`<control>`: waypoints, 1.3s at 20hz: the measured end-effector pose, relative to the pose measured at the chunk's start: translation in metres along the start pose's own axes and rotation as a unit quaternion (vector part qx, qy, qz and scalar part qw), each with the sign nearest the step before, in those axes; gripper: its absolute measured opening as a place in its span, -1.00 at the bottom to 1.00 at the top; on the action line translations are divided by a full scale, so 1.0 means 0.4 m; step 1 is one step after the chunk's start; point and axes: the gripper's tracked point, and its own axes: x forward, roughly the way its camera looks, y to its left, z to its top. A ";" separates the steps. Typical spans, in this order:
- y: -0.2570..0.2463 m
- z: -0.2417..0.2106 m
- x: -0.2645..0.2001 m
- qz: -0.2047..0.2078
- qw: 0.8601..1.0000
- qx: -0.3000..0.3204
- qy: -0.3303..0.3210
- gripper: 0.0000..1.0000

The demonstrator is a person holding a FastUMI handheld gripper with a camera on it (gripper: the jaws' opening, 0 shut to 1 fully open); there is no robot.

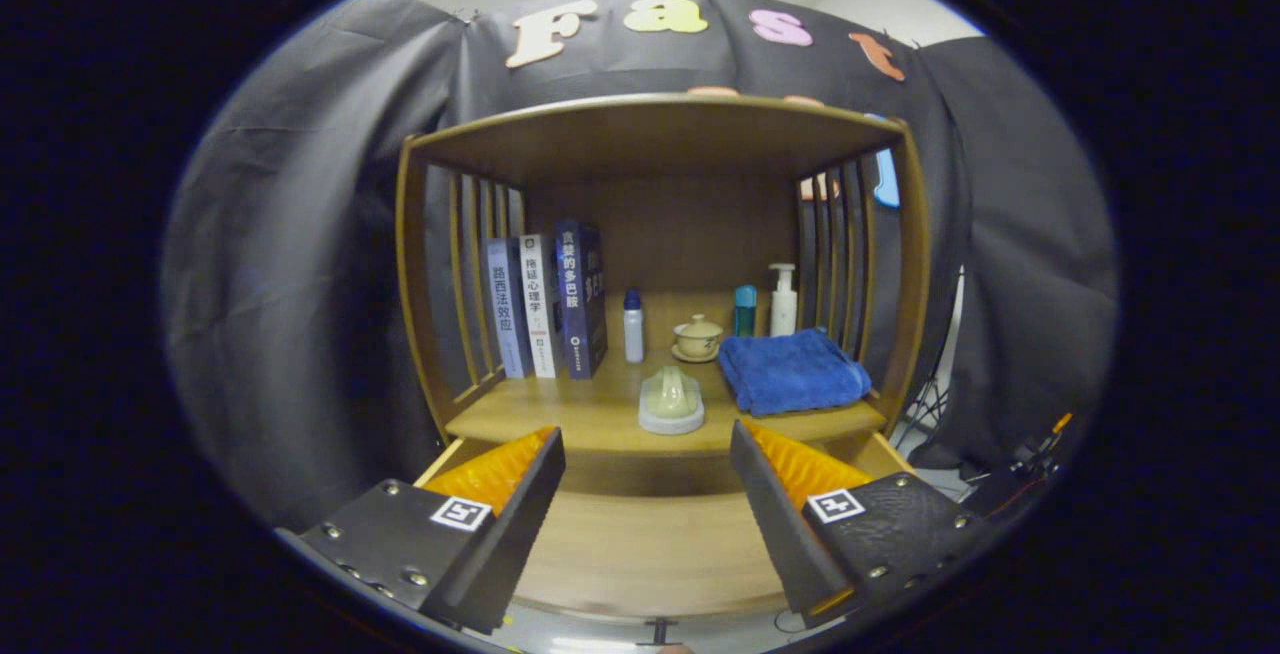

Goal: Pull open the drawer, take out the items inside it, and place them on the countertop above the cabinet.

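Gripper (645, 494) with fingers spread wide and empty, poised over pulled-out wooden drawer (640, 544), its visible floor bare; pale-green lidded dish on white base (671, 401) rests beyond on wooden countertop (560, 419) beside folded blue towel (790, 371), apparently already delivered.

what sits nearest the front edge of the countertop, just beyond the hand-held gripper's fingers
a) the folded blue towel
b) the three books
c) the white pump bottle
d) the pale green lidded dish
d: the pale green lidded dish sits closest to the countertop's front edge, ahead of the open, empty hand-held gripper; the blue towel lies further back to its right, and the books and pump bottle stand behind.
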 end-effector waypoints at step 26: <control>-0.087 -0.484 -0.186 -0.009 1.000 0.006 0.006 0.98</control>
